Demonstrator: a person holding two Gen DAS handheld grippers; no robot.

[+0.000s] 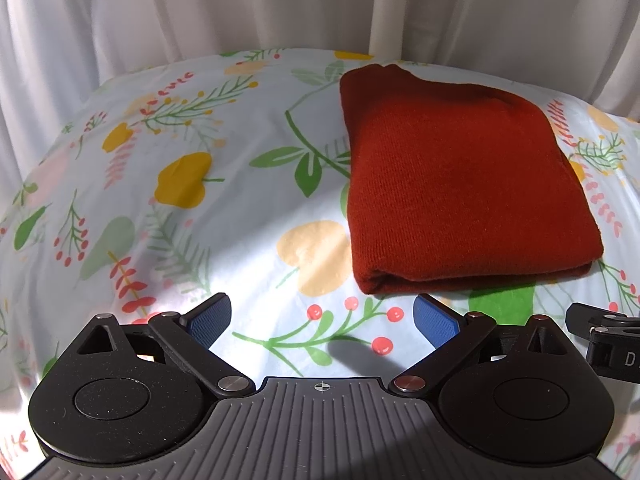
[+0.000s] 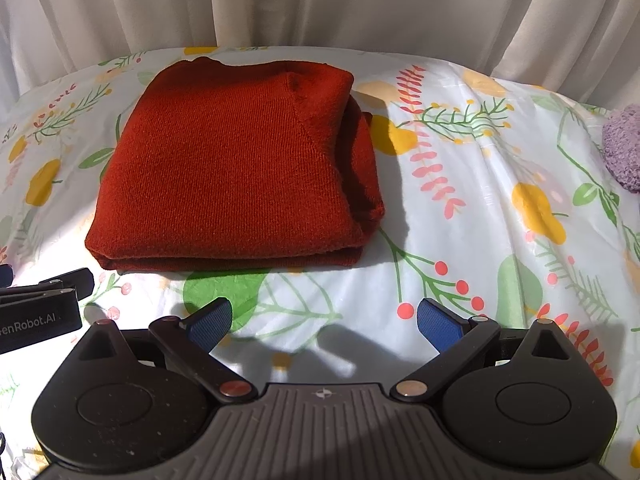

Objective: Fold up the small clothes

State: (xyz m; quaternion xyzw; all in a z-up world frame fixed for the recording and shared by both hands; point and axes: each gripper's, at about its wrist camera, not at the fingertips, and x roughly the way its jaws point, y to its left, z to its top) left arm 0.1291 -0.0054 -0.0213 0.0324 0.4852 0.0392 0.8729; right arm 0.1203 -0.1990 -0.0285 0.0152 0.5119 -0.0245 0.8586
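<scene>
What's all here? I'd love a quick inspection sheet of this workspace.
Surface: floral cloth, wrinkled, patchy sunlight.
Job's things: red sweater, folded into a neat stack, lying flat.
Clutter: purple fuzzy item at the right edge, partly out of view.
Grippers: left gripper open, empty, short of the sweater; right gripper open, empty, beside it.
Cables: nothing seen.
Surroundings: white curtain behind.

Rust-red knit garment on white cloth with green, yellow, red floral print
</scene>
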